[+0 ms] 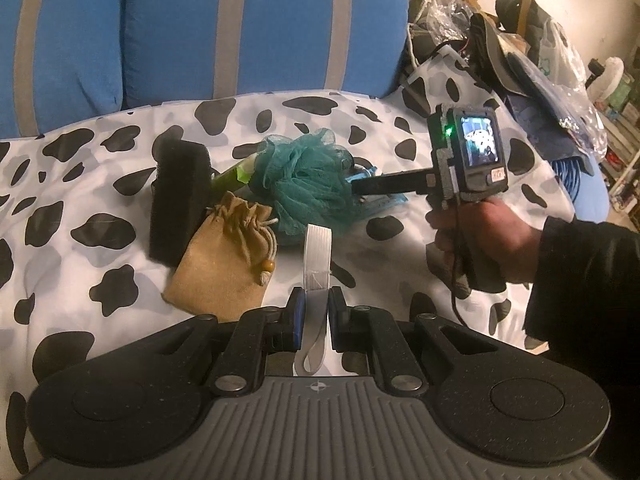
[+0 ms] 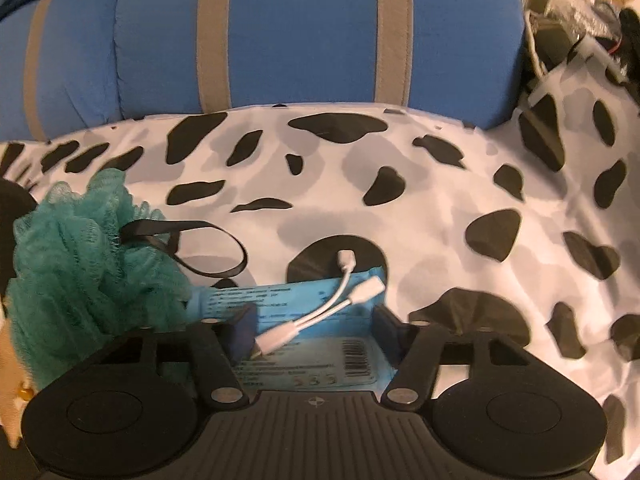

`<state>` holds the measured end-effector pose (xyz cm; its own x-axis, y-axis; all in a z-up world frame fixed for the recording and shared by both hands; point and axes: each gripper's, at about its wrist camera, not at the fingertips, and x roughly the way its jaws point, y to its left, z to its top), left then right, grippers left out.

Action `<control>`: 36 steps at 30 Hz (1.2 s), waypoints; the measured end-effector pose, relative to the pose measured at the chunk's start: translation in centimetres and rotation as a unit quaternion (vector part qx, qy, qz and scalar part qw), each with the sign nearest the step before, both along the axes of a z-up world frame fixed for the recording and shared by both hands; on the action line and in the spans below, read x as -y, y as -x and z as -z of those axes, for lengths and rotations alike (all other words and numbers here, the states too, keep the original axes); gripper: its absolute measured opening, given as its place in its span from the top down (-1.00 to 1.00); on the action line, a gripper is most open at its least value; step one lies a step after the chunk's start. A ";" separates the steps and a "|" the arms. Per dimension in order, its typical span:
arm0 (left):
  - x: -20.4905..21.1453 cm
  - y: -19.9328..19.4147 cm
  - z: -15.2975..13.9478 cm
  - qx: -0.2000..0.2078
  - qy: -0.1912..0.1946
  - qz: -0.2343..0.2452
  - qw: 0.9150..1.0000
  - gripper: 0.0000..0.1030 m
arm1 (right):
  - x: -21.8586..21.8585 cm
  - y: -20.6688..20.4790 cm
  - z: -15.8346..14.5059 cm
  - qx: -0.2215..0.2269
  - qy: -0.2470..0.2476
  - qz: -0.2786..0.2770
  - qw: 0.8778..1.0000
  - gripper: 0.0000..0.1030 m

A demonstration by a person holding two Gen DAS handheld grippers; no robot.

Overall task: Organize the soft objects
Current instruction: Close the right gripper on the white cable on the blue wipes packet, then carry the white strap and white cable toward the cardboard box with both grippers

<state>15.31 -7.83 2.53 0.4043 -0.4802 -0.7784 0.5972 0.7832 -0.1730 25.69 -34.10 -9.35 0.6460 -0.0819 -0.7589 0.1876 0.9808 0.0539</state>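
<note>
On the spotted sheet (image 1: pixel 100 200), a black sponge (image 1: pixel 180 196), tan pouch (image 1: pixel 224 260) and teal pouf (image 1: pixel 304 184) cluster. The left gripper (image 1: pixel 316 304) pinches a white band (image 1: pixel 318 256). The right gripper (image 2: pixel 314 328) (half open) straddles a blue packet (image 2: pixel 320 344), pads apparently clear.

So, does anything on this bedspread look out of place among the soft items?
Yes: a white adapter cable lies across the blue packet between the right gripper's jaws. It is hard electronics, unlike the teal mesh loofah beside it.
</note>
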 end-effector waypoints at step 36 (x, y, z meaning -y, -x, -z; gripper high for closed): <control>-0.2 1.7 -0.1 0.004 0.007 -0.019 1.000 0.75 | -1.3 10.8 -7.7 0.022 -0.001 0.014 1.000 0.88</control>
<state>13.63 -7.67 2.59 0.4290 -0.4759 -0.7678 0.5689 0.8026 -0.1796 14.86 -32.82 -1.64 0.6756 -0.0991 -0.7305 0.2127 0.9750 0.0645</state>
